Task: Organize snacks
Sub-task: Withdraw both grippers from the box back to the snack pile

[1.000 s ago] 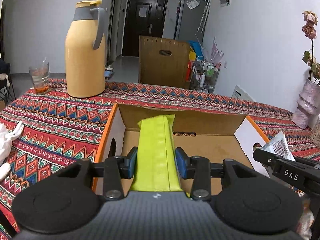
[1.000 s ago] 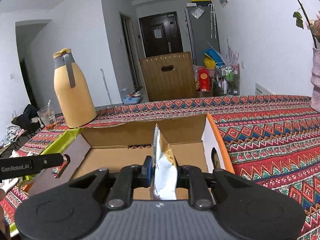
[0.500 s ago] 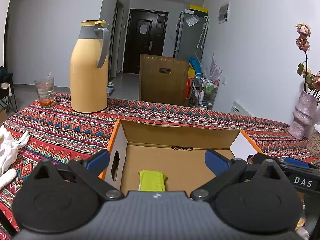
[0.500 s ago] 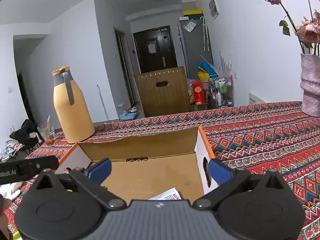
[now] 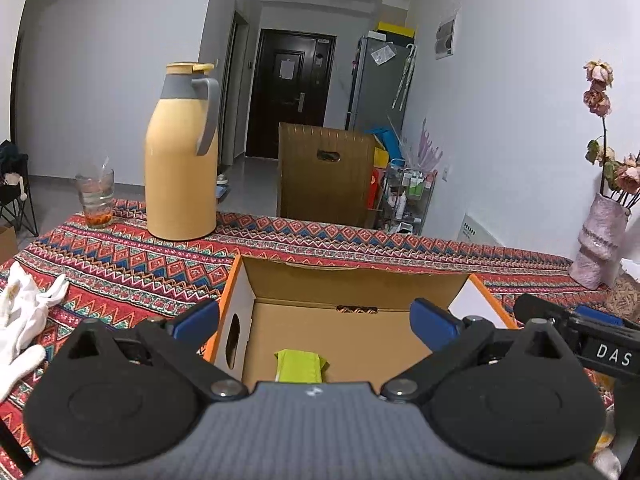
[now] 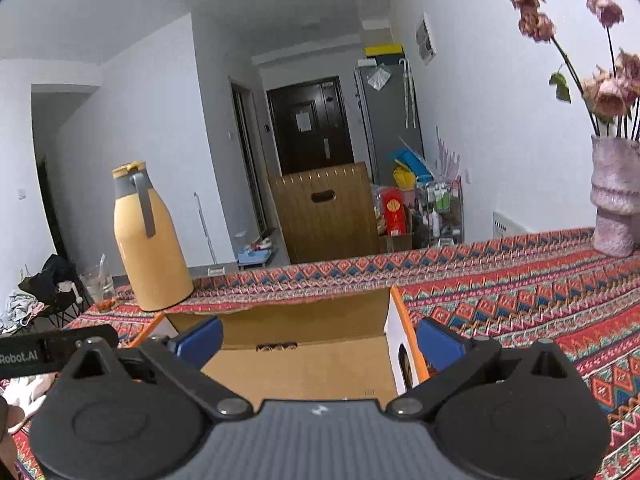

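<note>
I am holding my left gripper and right gripper spread wide, gripping nothing, over the cardboard box sitting on the patterned tablecloth. The green snack packet is lying inside. A yellow thermos is standing behind.

Lime-green snack packet flat on the floor of the open cardboard box (near end hidden).

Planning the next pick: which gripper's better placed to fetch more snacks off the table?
Can't tell: both the left gripper and right gripper hang open, empty, over the cardboard box; no loose snacks show.
</note>
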The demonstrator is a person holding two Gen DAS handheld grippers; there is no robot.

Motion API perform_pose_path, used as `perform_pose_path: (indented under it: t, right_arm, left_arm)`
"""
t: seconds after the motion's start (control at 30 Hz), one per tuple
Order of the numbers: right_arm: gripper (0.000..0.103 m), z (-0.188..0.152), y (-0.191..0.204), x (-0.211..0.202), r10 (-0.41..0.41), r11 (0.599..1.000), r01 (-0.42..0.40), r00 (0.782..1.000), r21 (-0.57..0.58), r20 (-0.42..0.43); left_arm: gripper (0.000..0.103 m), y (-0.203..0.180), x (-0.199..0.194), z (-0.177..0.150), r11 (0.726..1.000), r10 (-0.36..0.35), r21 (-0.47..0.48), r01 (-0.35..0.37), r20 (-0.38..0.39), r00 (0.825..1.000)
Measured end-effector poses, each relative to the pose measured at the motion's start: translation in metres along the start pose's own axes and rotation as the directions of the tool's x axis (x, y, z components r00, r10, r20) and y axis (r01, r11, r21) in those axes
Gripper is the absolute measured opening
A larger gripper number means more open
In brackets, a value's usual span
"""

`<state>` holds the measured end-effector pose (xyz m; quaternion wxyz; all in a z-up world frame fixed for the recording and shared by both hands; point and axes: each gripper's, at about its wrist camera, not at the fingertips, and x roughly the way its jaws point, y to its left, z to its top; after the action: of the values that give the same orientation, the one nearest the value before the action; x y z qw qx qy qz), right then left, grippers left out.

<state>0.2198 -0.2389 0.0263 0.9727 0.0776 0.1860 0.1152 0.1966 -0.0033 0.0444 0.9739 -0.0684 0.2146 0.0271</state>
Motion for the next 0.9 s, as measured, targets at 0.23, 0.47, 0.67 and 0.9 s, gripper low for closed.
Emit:
perform_pose_path:
  t: [0.23, 0.47, 0.67, 0.9]
  right_arm:
    - [0.103, 0.006, 0.01, -0.031, -0.002, 1.0, 0.002, 0.999, -0.018, 0.032]
    - [0.103, -0.008, 0.017, -0.063, -0.015, 0.999, 0.015, 1.0, -0.032, 0.019]
    - [0.103, -0.025, 0.02, -0.087, -0.012, 0.999, 0.012, 1.0, -0.036, -0.004]
    - [0.103, -0.048, 0.022, -0.112, -0.015, 0.999, 0.013, 0.999, -0.043, -0.036]
  left_arm:
    - [0.103, 0.001, -0.027, -0.003, 1.0, 0.001, 0.013, -0.001, 0.009, 1.0]
    - [0.103, 0.009, -0.058, -0.016, 1.0, -0.004, 0.016, 0.004, 0.004, 1.0]
    - [0.103, 0.012, -0.076, -0.031, 1.0, -0.004, 0.023, 0.004, -0.014, 1.0]
    - [0.103, 0.017, -0.094, -0.052, 0.999, -0.012, 0.03, 0.013, -0.046, 0.999]
